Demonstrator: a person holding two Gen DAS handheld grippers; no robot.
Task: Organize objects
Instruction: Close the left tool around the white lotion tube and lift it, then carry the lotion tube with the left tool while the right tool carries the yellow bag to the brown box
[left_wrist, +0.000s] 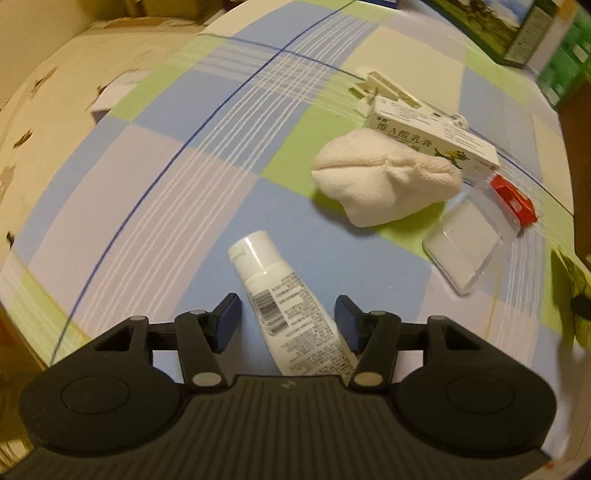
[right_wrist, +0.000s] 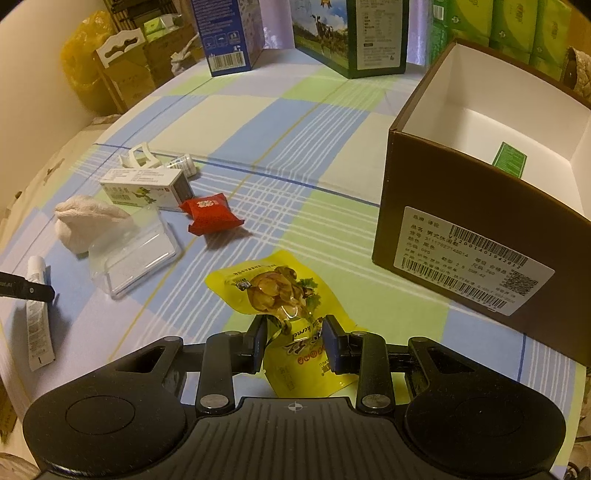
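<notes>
The lower end of the white squeeze tube with printed label and barcode (left_wrist: 284, 306) is cut off by the black body of the left gripper (left_wrist: 288, 321), and only a dark edge of that gripper is seen in the right wrist view. The green-and-white cardboard medicine box (left_wrist: 432, 138) is partly hidden behind the crumpled white cloth (left_wrist: 384, 179), and the small white items behind it are too blurred to be named. The red snack wrapper (left_wrist: 513, 199) is half covered by the clear plastic case (left_wrist: 467, 247). Inside the open brown cardboard box with a white lining (right_wrist: 476, 221), only a corner of a green item (right_wrist: 509, 158) is seen. The left fingers (left_wrist: 229, 321) are spread wide on either side of the tube lying on the checked blue, green and white cloth of the tabletop (left_wrist: 184, 166), without contact (a clear gap is visible on the left side). The right gripper (right_wrist: 294, 343) is held low, its fingers (right_wrist: 258, 343) closing on the yellow snack pouch (right_wrist: 280, 295), which is creased between them, just beside the brown box.
</notes>
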